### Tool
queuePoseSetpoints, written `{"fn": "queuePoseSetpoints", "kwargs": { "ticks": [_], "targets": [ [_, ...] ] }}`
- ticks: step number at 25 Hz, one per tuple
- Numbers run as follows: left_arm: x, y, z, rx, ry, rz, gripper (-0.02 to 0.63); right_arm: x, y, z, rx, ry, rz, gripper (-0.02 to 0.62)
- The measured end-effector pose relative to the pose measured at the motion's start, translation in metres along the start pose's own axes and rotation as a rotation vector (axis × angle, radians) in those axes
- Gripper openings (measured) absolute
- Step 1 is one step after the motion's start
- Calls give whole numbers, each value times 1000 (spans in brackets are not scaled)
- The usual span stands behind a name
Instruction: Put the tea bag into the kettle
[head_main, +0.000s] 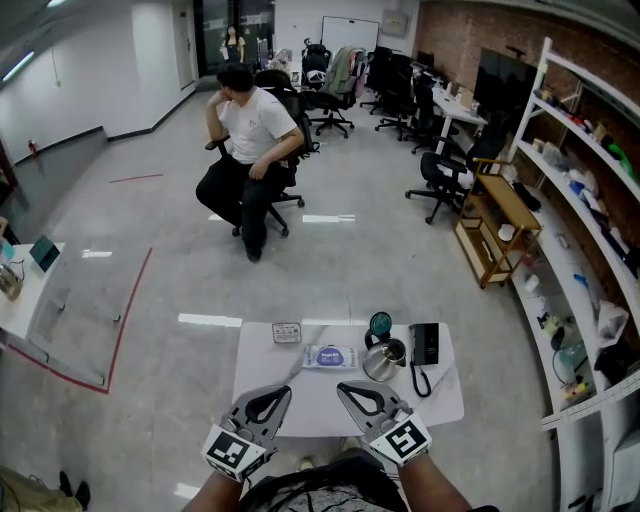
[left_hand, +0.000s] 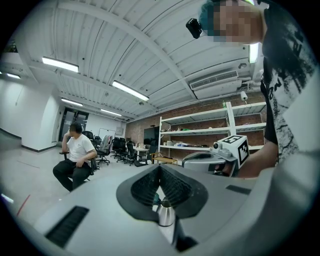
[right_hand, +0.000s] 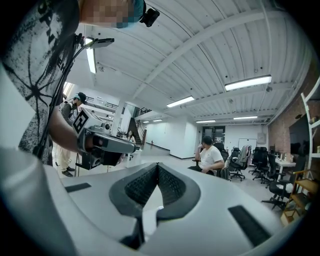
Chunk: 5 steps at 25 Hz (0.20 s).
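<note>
On the white table (head_main: 300, 400) stands a steel kettle (head_main: 384, 361), its teal lid (head_main: 380, 323) lying just behind it and its black base (head_main: 424, 342) to its right. A flat white and purple packet (head_main: 330, 356) lies left of the kettle, and a small square box (head_main: 287, 332) sits farther left near the far edge. I cannot tell which of them holds the tea bag. My left gripper (head_main: 283, 392) and right gripper (head_main: 343, 387) hover over the table's near edge, both shut and empty. In the left gripper view the gripper (left_hand: 159, 168) points at the kettle (left_hand: 166, 214). The right gripper (right_hand: 157, 165) is also shut.
A black cord (head_main: 418, 380) trails from the base toward the table's right front. A person (head_main: 250, 150) sits on an office chair across the floor. Shelving (head_main: 585, 230) lines the right wall, with a wooden cart (head_main: 497, 225) and several office chairs beyond.
</note>
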<state>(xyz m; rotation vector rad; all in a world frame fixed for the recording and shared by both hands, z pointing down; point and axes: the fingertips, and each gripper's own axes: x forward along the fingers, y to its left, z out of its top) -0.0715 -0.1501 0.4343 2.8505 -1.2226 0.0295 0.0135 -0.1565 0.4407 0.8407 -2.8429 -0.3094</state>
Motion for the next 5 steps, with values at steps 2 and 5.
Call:
{"fn": "queuePoseSetpoints", "kwargs": {
  "ticks": [2, 5],
  "targets": [
    [-4, -1, 1, 2, 2, 0, 8, 0, 3, -1, 1, 5, -1, 9],
    [-10, 0, 3, -7, -1, 9, 8, 1, 6, 1, 8, 0, -7, 9]
  ]
}}
